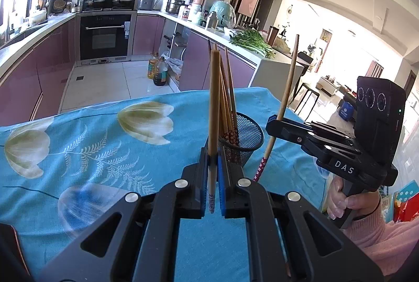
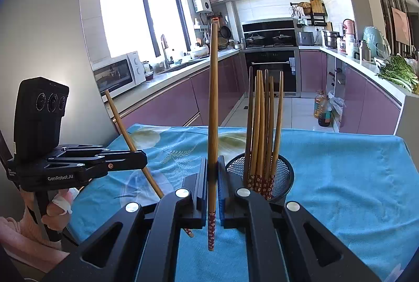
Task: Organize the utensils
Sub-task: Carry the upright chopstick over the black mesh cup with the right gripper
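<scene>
Over blue tablecloth [image 1: 104, 130], each hand-held gripper, left [image 1: 212, 164] and right [image 2: 212, 172], clamps one chopstick [image 1: 214, 98] beside the mesh holder [image 1: 248, 135].

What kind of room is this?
A home kitchen, most likely: a built-in oven under a stove with lidded pans, a microwave by the sink, and greens on the counter.

This is a home kitchen opening onto a living area. Purple cabinets [image 2: 167, 109] run under a pale counter [image 2: 180, 72] with a microwave [image 2: 117, 73], a sink below a big window [image 2: 136, 17], and a built-in oven [image 1: 106, 37] beneath a stove with lidded pans. Greens [image 1: 251, 42] lie on the counter, oil bottles [image 1: 158, 69] stand on the tiled floor, and a flowered blue cloth [image 1: 104, 145] covers the table.
</scene>
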Demonstrator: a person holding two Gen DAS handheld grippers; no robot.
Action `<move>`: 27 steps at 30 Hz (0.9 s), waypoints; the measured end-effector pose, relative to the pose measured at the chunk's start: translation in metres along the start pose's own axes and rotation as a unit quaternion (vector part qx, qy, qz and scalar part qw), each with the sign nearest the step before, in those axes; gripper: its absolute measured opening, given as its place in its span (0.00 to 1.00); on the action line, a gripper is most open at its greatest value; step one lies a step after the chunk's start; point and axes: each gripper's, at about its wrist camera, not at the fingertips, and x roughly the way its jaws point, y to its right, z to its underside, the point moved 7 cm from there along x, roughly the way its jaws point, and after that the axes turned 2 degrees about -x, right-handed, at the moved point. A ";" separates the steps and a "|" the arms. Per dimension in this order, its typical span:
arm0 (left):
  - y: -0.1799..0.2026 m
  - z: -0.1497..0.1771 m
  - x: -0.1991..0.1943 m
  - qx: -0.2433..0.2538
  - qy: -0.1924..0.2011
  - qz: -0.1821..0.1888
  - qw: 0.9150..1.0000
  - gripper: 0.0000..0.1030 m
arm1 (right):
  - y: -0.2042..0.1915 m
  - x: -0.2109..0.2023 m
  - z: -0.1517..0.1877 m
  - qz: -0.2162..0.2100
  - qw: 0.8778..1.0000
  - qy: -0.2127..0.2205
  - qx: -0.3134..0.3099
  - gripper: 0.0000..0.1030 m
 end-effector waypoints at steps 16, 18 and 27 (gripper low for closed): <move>0.011 -0.011 -0.001 0.016 0.001 0.007 1.000 0.07 | -0.001 -0.001 -0.002 0.002 1.000 0.004 0.004 0.06; 0.013 -0.013 -0.001 0.018 0.000 0.009 1.000 0.07 | -0.001 -0.002 -0.004 0.004 1.000 0.003 0.004 0.06; 0.017 -0.019 0.000 0.027 -0.003 0.015 1.000 0.07 | -0.002 -0.002 -0.007 0.006 1.000 0.006 0.005 0.06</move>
